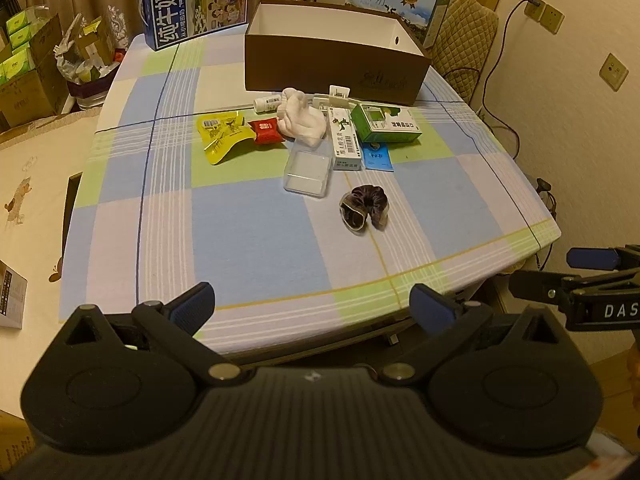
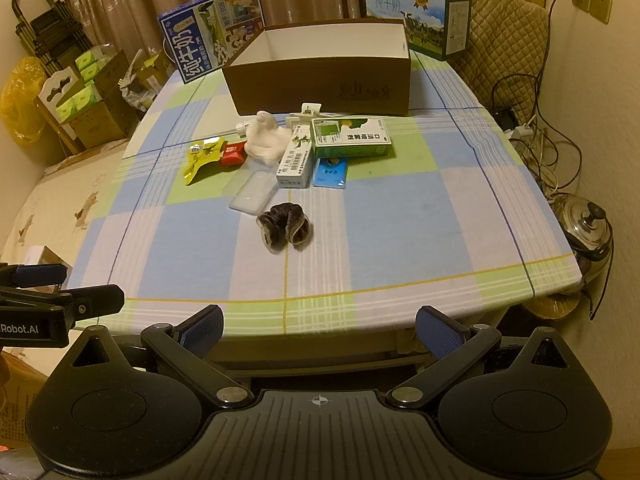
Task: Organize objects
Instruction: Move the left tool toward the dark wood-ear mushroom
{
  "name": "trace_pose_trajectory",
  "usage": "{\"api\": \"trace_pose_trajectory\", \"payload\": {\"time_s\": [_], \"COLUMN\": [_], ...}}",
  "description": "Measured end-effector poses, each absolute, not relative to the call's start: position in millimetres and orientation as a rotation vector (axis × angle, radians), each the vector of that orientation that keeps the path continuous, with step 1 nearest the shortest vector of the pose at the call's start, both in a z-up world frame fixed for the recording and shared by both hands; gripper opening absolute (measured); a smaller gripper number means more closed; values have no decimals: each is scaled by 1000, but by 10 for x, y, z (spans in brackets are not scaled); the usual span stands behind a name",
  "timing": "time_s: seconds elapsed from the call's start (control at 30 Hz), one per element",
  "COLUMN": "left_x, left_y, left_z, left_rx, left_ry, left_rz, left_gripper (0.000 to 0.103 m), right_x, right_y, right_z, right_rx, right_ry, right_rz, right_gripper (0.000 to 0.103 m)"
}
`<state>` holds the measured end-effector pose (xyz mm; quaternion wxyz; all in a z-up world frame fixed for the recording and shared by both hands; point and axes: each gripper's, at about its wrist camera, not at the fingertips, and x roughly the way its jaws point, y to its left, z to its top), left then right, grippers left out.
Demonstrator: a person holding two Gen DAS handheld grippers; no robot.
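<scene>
Both grippers hung short of the table's near edge, tilted down toward the cloth, and everything I had to sort lay ahead of them across the blue, green and white checked tablecloth (image 2: 400, 216). Nearest was the dark, crumpled velvet hair scrunchie (image 2: 285, 227), alone on the cloth and well apart from either tool. In the right wrist view it sat a little left of the centre line; in the left wrist view it sat right of centre (image 1: 363, 207). So it lay roughly between the two, and I could not call either hand clearly nearer. Its longer spread ran across my line of approach, side to side.

Beyond it lay the clear plastic rectangular lid (image 2: 251, 192), then the cluster: a white and green upright-printed carton (image 2: 296, 159) lying with its long axis pointing away from me, a green and white flat box (image 2: 351, 138), and a white bundled cloth (image 2: 265, 138). Behind them stood the brown open cardboard box with a white interior (image 2: 320, 84), which I judged to be the place for them.

The left gripper (image 1: 314, 307) had its blue-padded jaws spread to their widest, with nothing between them and nothing touched. The right gripper (image 2: 320, 326) was the same: fully spread, empty, clear of the table.
</scene>
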<state>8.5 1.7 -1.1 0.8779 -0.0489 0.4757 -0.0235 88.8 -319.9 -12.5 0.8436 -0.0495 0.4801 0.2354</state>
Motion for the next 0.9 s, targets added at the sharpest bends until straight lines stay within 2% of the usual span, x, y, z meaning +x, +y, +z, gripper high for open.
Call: {"api": "trace_pose_trajectory", "payload": {"time_s": [0.9], "left_x": [187], "left_y": [-109], "left_z": [-31], "left_rx": [-102], "left_ry": [1002], "left_rz": [-42], "left_gripper": [102], "right_x": [1011], "right_y": [-3284], "right_z": [-171], "right_rx": [-104], "right_ry": [1023], "right_rz": [513], "right_gripper": [100]}}
